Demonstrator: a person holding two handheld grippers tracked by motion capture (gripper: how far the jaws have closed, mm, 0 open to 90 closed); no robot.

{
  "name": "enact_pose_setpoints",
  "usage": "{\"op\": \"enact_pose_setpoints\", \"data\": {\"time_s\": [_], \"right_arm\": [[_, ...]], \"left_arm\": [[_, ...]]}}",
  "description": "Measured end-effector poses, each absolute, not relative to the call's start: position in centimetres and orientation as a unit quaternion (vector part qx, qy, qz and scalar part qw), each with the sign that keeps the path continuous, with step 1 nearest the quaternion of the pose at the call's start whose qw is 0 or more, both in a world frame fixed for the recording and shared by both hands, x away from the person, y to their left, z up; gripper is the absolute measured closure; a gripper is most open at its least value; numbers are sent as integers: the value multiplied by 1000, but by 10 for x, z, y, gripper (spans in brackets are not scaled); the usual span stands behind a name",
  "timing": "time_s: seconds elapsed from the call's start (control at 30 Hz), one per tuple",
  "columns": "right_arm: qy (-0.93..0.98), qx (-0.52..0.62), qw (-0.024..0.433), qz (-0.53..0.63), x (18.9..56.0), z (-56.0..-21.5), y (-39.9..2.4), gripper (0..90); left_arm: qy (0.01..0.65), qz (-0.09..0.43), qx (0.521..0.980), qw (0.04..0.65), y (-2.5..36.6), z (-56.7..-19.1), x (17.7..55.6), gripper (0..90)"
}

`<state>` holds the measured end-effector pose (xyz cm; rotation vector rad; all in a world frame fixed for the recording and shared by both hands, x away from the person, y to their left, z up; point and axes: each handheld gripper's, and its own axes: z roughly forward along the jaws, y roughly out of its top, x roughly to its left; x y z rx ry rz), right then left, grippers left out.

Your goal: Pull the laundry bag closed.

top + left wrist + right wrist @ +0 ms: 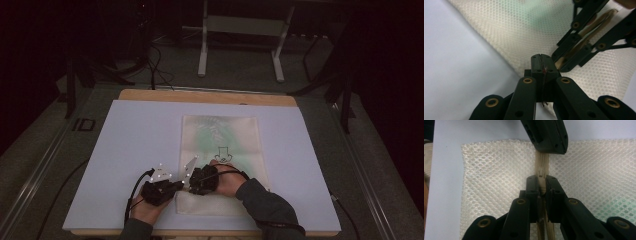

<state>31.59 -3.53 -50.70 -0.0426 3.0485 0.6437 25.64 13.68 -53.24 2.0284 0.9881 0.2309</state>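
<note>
A white mesh bag [220,135] with green contents and a black print lies flat on the pale board [135,135]. Both hands meet at its near end. My left gripper [177,186] [541,58] is shut, pinching a thin edge of the mesh bag [524,32] at its border. My right gripper [192,182] [541,180] is shut on the beige zipper, with the zipper slider [541,171] just past its tips. In the left gripper view the right gripper [559,63] comes in from the upper right along the zipper [596,21]. The left gripper [549,137] hangs over the zipper's far part.
The board rests on a wooden table [200,95] with its near edge under the forearms. Behind it stand the metal legs of a frame [202,60] and dark cables [160,75] on the floor. Bare board lies left and right of the bag.
</note>
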Motion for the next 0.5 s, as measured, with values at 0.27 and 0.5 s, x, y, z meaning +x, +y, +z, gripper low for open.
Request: {"op": "enact_pose_setpoints", "data": {"time_s": [0.27,0.5], "right_arm": [[978,-15,13,207,316,-507,-35,823],[979,-24,15,200,316,-506,-34,823]], "left_arm": [[390,97,826,395,131,-536,255,892],[401,90,827,383,129,-536,256,895]]}}
